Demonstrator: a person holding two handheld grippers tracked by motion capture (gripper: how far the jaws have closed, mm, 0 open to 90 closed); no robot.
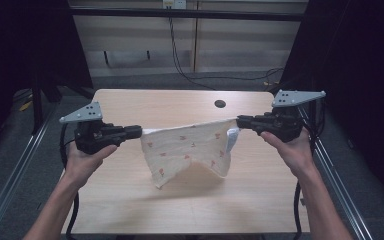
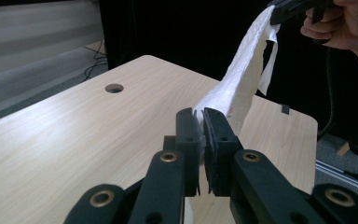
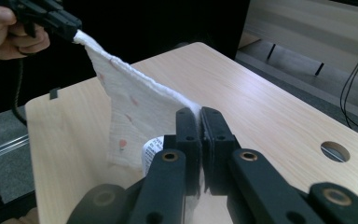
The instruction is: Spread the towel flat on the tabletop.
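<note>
Left claw (image 2: 201, 122) pinches white cloth (image 2: 242, 79), apparently clear of table (image 2: 74, 135).

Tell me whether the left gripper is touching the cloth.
Touching. In the left gripper view, the left gripper has its jaws shut on a corner of the cloth.

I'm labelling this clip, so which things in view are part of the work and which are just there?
In the work:
- cloth, held up above the table
- left gripper, shut on one corner
- right gripper, shut on the other corner

Just there:
- table
- cable hole
- black cables on the floor
</note>
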